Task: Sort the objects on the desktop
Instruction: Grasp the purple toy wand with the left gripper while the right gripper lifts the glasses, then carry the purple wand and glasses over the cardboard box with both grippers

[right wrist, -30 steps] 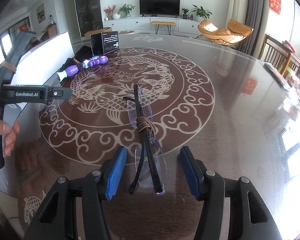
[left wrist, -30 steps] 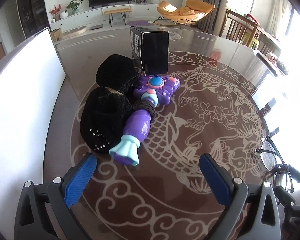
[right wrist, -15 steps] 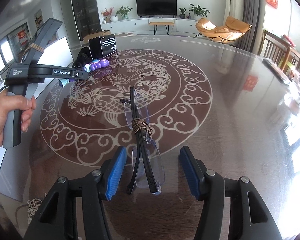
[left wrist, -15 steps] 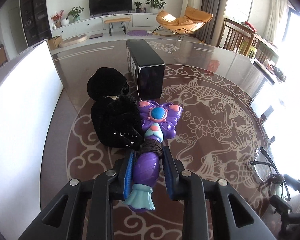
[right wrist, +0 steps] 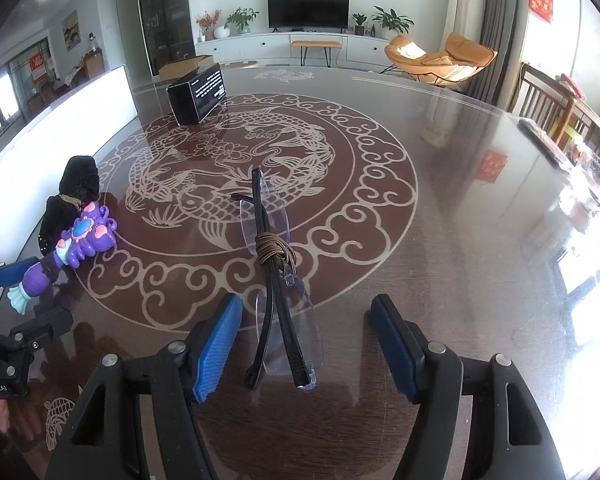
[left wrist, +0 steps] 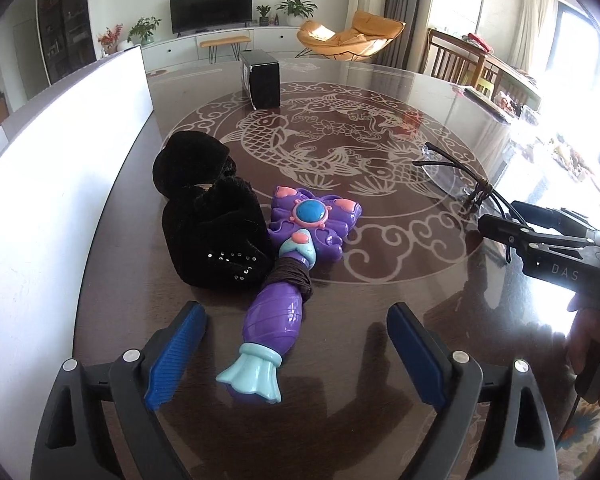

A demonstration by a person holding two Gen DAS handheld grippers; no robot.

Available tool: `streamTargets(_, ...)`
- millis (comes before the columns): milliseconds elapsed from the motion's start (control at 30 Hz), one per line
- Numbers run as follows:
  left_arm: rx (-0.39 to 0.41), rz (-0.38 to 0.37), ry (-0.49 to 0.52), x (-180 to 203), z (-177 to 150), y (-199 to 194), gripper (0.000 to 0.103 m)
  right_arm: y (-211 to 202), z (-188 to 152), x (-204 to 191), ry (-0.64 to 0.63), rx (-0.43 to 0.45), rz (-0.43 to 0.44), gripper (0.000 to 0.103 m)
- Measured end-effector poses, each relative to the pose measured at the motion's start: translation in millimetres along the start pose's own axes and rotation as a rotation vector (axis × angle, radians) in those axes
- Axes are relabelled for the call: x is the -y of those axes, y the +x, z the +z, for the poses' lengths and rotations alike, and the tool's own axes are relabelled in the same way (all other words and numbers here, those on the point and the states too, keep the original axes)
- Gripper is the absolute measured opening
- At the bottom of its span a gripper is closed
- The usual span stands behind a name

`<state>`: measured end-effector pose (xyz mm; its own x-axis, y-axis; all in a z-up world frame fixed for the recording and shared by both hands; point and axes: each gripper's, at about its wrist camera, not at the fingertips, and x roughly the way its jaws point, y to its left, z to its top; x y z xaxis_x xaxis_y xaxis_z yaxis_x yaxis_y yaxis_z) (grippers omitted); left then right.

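Left gripper [left wrist: 296, 360] straddles toy wand [left wrist: 276, 312], tail nearest.

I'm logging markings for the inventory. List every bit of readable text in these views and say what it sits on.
"DAS": white letters on the body of the right claw, cut off at the picture edge.
"Robot.AI": end of a label on the left claw, its start cut off.
Black box: white print on its side, too small to read.
Red hanging on the far wall: gold characters, too blurred to read.
Nothing readable on the purple toy wand or the glasses.
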<state>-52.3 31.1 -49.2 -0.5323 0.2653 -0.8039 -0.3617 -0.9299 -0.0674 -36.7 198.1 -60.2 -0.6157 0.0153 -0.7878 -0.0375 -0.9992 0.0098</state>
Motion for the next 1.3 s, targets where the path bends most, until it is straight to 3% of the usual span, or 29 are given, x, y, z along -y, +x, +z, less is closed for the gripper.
streamTargets(167, -0.034, -0.045, 0.017, 0, 14, 7, 0.092, 1, 0, -2, -0.011, -0.004, -0.007, 0.072)
streamTargets(200, -0.040, -0.049, 0.023, 1, 15, 8, 0.087, 1, 0, -1, -0.007, -0.004, 0.009, 0.073)
streamTargets(233, -0.038, -0.039, 0.033, 2, 16, 8, 0.079, 1, 2, 2, 0.003, 0.002, 0.039, 0.077)
streamTargets(267, -0.035, -0.020, 0.052, 4, 15, 7, 0.062, 2, 5, 5, 0.010, -0.008, 0.062, 0.077)
streamTargets(367, -0.017, 0.001, 0.074, 3, 10, 2, 0.029, 12, 27, 11, -0.005, -0.099, 0.102, 0.076)
streamTargets(400, -0.014, -0.019, 0.055, 0, 8, -1, 0.028, 16, 35, 12, -0.015, -0.129, 0.121, 0.075)
streamTargets(500, 0.005, -0.062, -0.007, -6, -2, -10, 0.027, 23, 50, 1, -0.098, -0.173, 0.140, 0.064)
streamTargets(533, 0.019, -0.068, -0.017, -7, -7, -16, 0.027, 25, 51, -5, -0.134, -0.190, 0.140, 0.048)
streamTargets(567, 0.033, -0.075, -0.027, -8, -12, -22, 0.027, 27, 51, -10, -0.164, -0.211, 0.120, 0.016)
streamTargets(600, 0.050, -0.087, -0.041, -9, -17, -29, 0.027, 24, 52, -13, -0.183, -0.210, 0.087, 0.013)
streamTargets(767, 0.110, -0.145, -0.095, -13, -36, -57, 0.027, -15, 57, -17, -0.169, -0.160, 0.118, 0.013)
streamTargets(900, 0.034, -0.197, -0.135, -15, -51, -52, 0.029, -36, 53, -28, -0.225, -0.163, 0.138, 0.013)
streamTargets(933, 0.019, -0.200, -0.129, -14, -54, -51, 0.031, -39, 50, -29, -0.229, -0.165, 0.145, 0.013)
streamTargets(1000, 0.013, -0.204, -0.107, -11, -60, -55, 0.053, -45, 47, -30, -0.217, -0.162, 0.162, 0.013)
streamTargets(1067, 0.029, -0.209, -0.069, -7, -65, -62, 0.065, -49, 44, -29, -0.190, -0.158, 0.185, 0.013)
streamTargets(1200, 0.034, -0.186, 0.014, 4, -57, -61, 0.065, -50, 41, -27, -0.138, -0.151, 0.228, 0.013)
streamTargets(1300, -0.036, -0.182, 0.051, 17, -44, -41, 0.065, -50, 40, -28, -0.128, -0.149, 0.234, 0.013)
